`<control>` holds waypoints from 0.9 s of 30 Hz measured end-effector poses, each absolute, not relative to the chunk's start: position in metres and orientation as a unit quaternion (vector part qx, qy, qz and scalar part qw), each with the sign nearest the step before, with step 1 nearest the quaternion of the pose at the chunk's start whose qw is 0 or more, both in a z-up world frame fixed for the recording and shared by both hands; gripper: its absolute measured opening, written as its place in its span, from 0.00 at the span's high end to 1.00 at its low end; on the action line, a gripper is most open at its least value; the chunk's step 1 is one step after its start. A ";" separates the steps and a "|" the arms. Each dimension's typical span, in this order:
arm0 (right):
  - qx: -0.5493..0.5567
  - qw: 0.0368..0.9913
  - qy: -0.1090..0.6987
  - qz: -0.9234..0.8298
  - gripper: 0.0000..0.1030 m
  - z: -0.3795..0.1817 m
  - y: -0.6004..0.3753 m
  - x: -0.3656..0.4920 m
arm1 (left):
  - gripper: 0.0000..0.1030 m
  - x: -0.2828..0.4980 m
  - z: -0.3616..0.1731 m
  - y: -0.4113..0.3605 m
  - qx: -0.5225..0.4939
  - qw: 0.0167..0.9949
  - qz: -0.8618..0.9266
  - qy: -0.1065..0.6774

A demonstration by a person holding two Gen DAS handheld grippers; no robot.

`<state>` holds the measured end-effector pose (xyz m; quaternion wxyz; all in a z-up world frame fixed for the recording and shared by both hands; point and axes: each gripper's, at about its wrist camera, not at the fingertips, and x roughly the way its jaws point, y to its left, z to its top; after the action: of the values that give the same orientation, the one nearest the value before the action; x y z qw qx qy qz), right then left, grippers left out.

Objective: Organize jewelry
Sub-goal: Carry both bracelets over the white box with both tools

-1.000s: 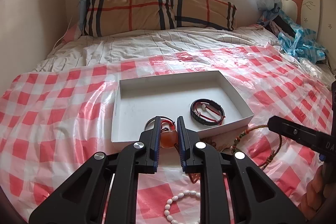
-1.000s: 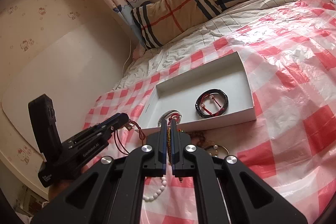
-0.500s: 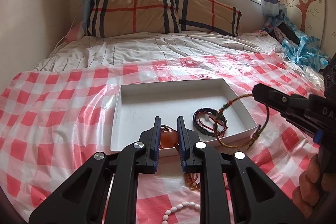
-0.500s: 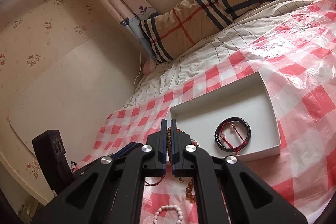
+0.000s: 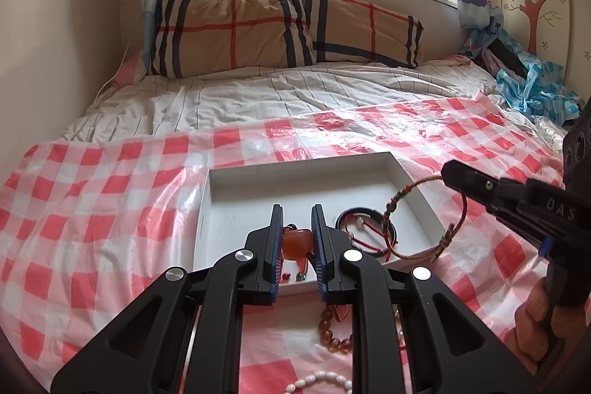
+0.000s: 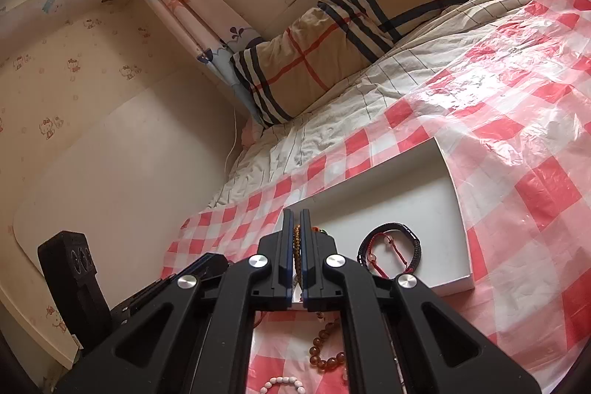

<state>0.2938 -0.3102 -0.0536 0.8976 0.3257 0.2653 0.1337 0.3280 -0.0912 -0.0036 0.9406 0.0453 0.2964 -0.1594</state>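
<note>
While a white shallow box (image 5: 221,194) sits on the red-checked plastic sheet (image 5: 92,209) covering the bed, both hand-held grippers hang over its near side, each carrying jewelry, apparently to drop it inside. Toward the left, the left gripper (image 5: 296,239) is clamped on an orange stone pendant (image 5: 296,245); its red cord trails below, over the box's near edge. Inside the box, just right of that gripper, lies a dark braided bracelet (image 5: 369,228) with red cord. Further right, the right gripper (image 6: 296,246) is closed tight on a woven beaded cord bracelet (image 5: 424,216), whose loop hangs from the fingertips over the box's right corner. Outside the box, nearer the cameras, an amber bead bracelet (image 5: 332,338) and a white bead bracelet (image 5: 321,383) lie on the sheet, probably awaiting their turn.
</note>
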 end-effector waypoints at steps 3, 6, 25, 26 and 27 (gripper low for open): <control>0.325 0.898 0.265 0.132 0.96 -0.053 -0.310 0.295 | 0.86 0.335 -0.002 -0.094 0.040 0.942 -0.157 0.293; 0.323 0.899 0.265 0.129 0.96 -0.053 -0.311 0.296 | 0.86 0.340 -0.007 -0.094 0.028 0.943 -0.154 0.295; 0.333 0.890 0.280 0.136 0.96 -0.068 -0.307 0.321 | 0.86 0.360 -0.028 -0.104 0.025 0.937 -0.152 0.314; 0.334 0.889 0.282 0.138 0.96 -0.069 -0.306 0.323 | 0.86 0.361 -0.029 -0.104 0.024 0.937 -0.151 0.315; 0.336 0.887 0.283 0.140 0.96 -0.070 -0.306 0.325 | 0.86 0.362 -0.030 -0.104 0.023 0.936 -0.150 0.316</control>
<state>0.3248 -0.3061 -0.0705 0.8873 0.3365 0.2827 0.1397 0.3621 -0.1035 -0.0297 0.9365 0.0231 0.3160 -0.1505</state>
